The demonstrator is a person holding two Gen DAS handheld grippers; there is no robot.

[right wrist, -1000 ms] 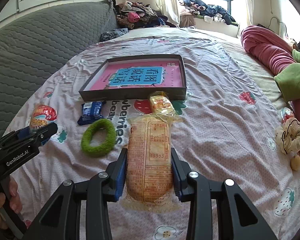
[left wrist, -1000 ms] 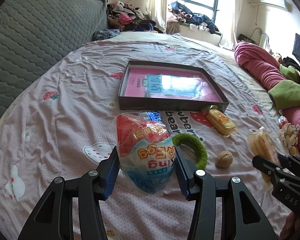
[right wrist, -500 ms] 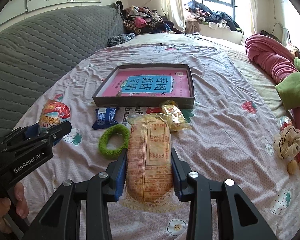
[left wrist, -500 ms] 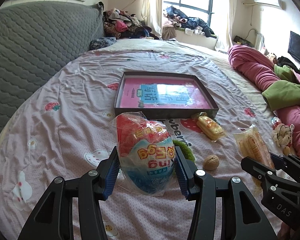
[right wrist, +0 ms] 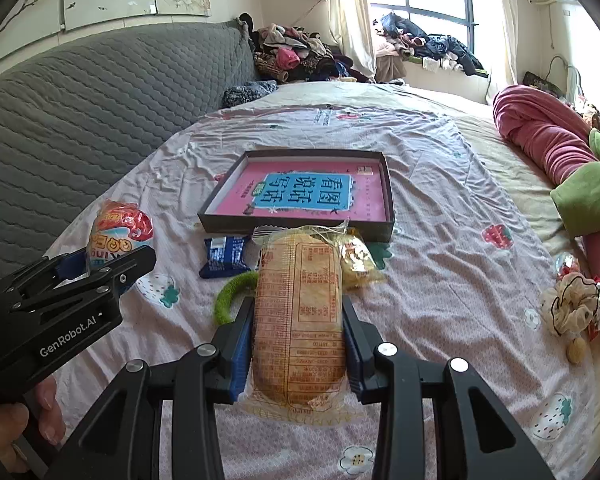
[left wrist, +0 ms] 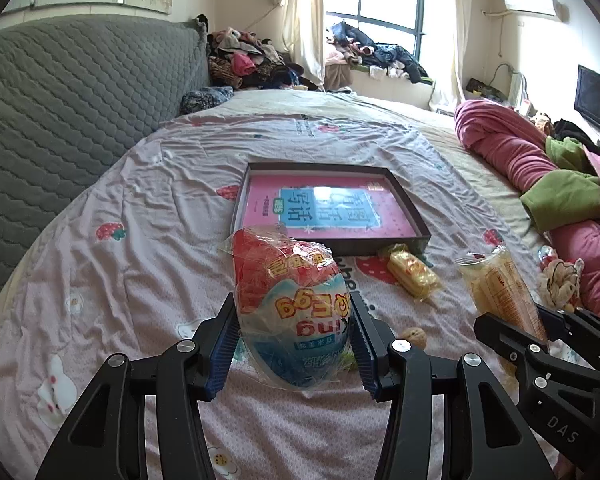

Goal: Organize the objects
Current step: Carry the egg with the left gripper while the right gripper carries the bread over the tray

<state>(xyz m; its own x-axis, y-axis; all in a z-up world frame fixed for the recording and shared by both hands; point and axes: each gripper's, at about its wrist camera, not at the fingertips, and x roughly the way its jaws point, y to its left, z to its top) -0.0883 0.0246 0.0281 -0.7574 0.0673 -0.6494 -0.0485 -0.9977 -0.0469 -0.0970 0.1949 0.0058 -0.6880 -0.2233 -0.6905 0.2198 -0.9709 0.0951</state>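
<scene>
Left gripper (left wrist: 292, 344) has its fingers (left wrist: 223, 354) clamped on both sides of the egg (left wrist: 290, 308), a red and blue toy egg in crinkly plastic wrap, held up off the bed (left wrist: 140, 264). Right gripper (right wrist: 298, 344) is doing the same with the bread (right wrist: 298, 320), a long wrapped loaf pinched at its sides between the blue pads, label facing up. Both things are on the near side of the box (right wrist: 300, 224), up in the air rather than lying on the sheet.

Just past the grippers, still on the near side of the box, a green ring (right wrist: 230, 294) lies on the sheet, half hidden behind the bread in the right view. A walnut (left wrist: 414, 336) sits close to the left gripper's right finger. Nearer the box there's a blue packet (right wrist: 224, 256) and a yellow snack (left wrist: 412, 276), both just beside the box's front wall.

The box itself is a shallow dark tray with a pink and blue book (right wrist: 306, 194) lying flat inside. Off to the right of the box, well apart, there's a scrunchie (right wrist: 572, 308) next to the pink blanket (right wrist: 540, 136). Behind the box, at the far end of the bed, clothes (right wrist: 296, 56) are heaped up.
</scene>
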